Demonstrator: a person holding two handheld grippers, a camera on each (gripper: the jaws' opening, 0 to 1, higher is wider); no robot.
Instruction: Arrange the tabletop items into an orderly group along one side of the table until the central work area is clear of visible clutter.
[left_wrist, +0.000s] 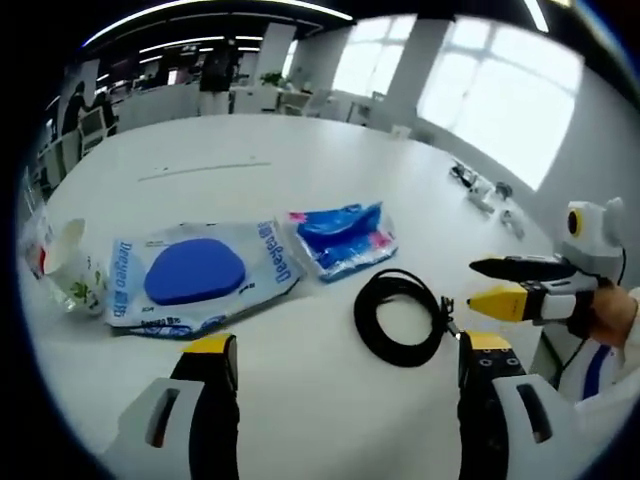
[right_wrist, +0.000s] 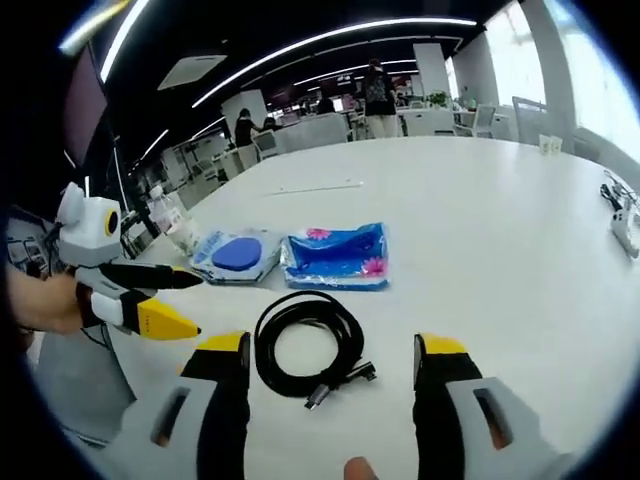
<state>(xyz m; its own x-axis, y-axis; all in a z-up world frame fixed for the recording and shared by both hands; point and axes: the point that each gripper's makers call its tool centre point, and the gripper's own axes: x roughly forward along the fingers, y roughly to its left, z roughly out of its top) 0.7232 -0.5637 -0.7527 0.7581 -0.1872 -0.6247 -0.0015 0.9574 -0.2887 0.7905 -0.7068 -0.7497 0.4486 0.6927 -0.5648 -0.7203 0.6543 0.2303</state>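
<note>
Your left gripper (left_wrist: 345, 358) and right gripper (right_wrist: 335, 360) both stood with fingers wide, holding nothing. The coiled black cable (right_wrist: 305, 342) lay on the white table (right_wrist: 480, 230) near them; the blue packets (left_wrist: 340, 238) lay beyond. The crumpled wrapper (left_wrist: 62, 265) at far left was partly cut off.

White grippers (left_wrist: 345, 350) with black, yellow-tipped jaws.
</note>
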